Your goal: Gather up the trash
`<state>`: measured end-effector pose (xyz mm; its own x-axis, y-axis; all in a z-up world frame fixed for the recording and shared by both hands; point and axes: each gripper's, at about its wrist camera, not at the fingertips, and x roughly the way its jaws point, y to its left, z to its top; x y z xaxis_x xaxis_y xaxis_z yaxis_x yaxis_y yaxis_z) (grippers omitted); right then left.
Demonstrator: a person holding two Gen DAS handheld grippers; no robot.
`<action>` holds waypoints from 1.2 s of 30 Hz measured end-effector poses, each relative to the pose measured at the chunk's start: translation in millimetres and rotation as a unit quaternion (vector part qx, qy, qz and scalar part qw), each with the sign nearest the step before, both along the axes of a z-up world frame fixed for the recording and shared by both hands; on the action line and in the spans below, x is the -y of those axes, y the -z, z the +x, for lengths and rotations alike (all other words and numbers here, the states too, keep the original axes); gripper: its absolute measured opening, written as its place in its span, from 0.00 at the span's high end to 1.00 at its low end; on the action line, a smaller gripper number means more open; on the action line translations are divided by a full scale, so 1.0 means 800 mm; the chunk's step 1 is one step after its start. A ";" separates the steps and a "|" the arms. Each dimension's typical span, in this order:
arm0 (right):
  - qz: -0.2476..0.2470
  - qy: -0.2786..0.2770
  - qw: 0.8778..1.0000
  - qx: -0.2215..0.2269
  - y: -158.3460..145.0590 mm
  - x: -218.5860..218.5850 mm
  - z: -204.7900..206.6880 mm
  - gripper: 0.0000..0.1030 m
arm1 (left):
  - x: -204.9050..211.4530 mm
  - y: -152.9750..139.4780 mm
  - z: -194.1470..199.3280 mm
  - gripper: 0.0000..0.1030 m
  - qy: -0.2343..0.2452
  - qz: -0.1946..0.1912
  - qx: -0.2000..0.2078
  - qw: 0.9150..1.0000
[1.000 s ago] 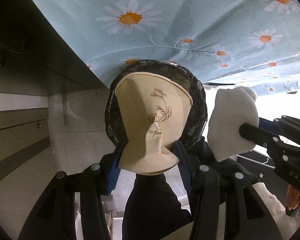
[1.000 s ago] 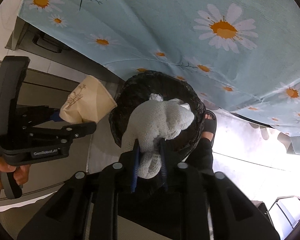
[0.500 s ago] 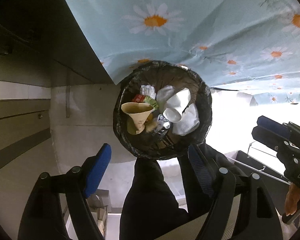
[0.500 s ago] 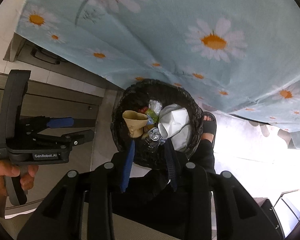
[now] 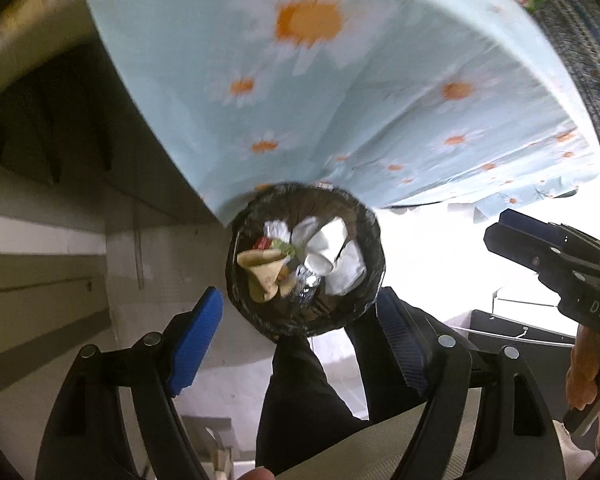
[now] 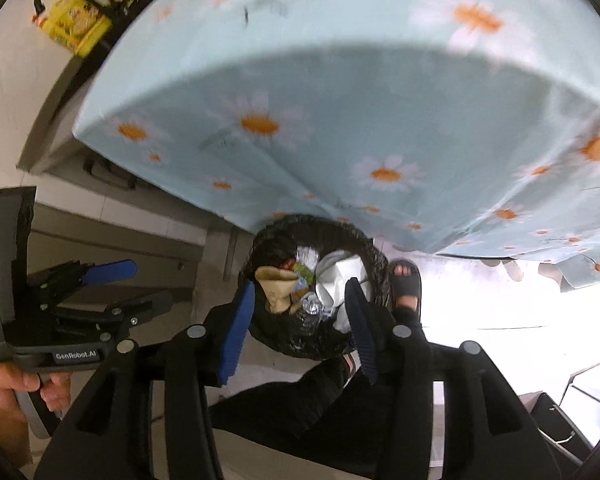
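Left gripper point(image 5: 296, 336): a second earlier it pinched the tan paper cup point(image 5: 262, 274) over the bin; its jaws had been opening and then stood spread with nothing between them
Paper cup: lay inside the bin point(image 5: 364, 304), on its side at the left of the heap, mouth upward
Bin contents: crumpled white tissue point(image 5: 346, 268) at the right, a white cup and a crushed clear bottle between, a red and green wrapper behind
Right gripper point(image 6: 300, 320): a second earlier it clamped the tissue wad; its jaws had just been opening, now apart and empty
Meaning for the task: both pieces were judged delivered; these two hands were free for the next pickup
Pose: both grippers pointed steeply down at the bin and looked higher above it than before, the bin smaller in each view, the daisy tablecloth point(image 6: 340, 120) just behind it
Person: a sandalled foot point(image 6: 406, 284) stood just beside the bin
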<state>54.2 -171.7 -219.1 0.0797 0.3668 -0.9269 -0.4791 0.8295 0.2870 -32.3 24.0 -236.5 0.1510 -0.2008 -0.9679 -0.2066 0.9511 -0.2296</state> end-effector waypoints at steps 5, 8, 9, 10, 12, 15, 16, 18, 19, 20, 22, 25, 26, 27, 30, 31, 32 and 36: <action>0.013 0.013 0.999 0.027 -0.034 0.008 0.001 0.46 | 0.005 -0.045 0.009 0.25 0.004 0.013 0.031 0.999; 0.024 0.014 0.999 0.040 -0.053 0.013 0.002 0.46 | 0.010 -0.072 0.015 0.25 0.015 0.021 0.051 0.998; 0.028 0.016 0.998 0.046 -0.061 0.016 0.003 0.46 | 0.012 -0.080 0.017 0.25 0.017 0.024 0.055 0.998; 0.032 0.018 0.998 0.051 -0.069 0.018 0.005 0.46 | 0.013 -0.087 0.020 0.25 0.016 0.026 0.062 0.998; 0.042 0.020 0.997 0.060 -0.085 0.022 0.010 0.37 | 0.015 -0.104 0.027 0.25 0.015 0.032 0.073 0.997; 0.057 0.022 0.995 0.077 -0.107 0.027 0.016 0.35 | 0.021 -0.131 0.037 0.25 0.014 0.038 0.090 0.995; 0.061 0.020 0.994 0.083 -0.116 0.029 0.019 0.35 | 0.022 -0.139 0.040 0.25 0.014 0.040 0.096 0.994; 0.076 0.019 0.992 0.097 -0.133 0.035 0.027 0.25 | 0.027 -0.161 0.046 0.22 0.012 0.053 0.113 0.992; 0.082 0.020 0.991 0.103 -0.141 0.039 0.030 0.23 | 0.028 -0.171 0.050 0.20 0.012 0.060 0.119 0.991; 0.088 0.020 0.990 0.108 -0.149 0.042 0.033 0.20 | 0.031 -0.180 0.053 0.14 0.010 0.065 0.124 0.990; 0.098 0.017 0.988 0.116 -0.168 0.049 0.040 0.19 | 0.037 -0.202 0.058 0.12 0.004 0.070 0.137 0.988; 0.110 0.015 0.984 0.137 -0.195 0.062 0.048 0.04 | 0.047 -0.234 0.063 0.06 -0.004 0.082 0.159 0.984; 0.116 0.015 0.983 0.143 -0.204 0.068 0.051 0.04 | 0.052 -0.248 0.064 0.06 -0.006 0.089 0.170 0.981; 0.119 0.014 0.981 0.151 -0.213 0.073 0.054 0.04 | 0.055 -0.254 0.065 0.06 -0.007 0.091 0.177 0.980; 0.124 0.013 0.977 0.170 -0.236 0.090 0.063 0.04 | 0.066 -0.280 0.068 0.06 -0.017 0.106 0.191 0.976; 0.126 0.013 0.976 0.175 -0.242 0.095 0.065 0.04 | 0.068 -0.284 0.068 0.06 -0.019 0.110 0.192 0.975; 0.128 0.012 0.975 0.179 -0.248 0.099 0.066 0.04 | 0.072 -0.292 0.069 0.06 -0.021 0.113 0.196 0.974; 0.131 0.005 0.971 0.198 -0.268 0.113 0.071 0.04 | 0.080 -0.314 0.072 0.06 -0.034 0.130 0.211 0.968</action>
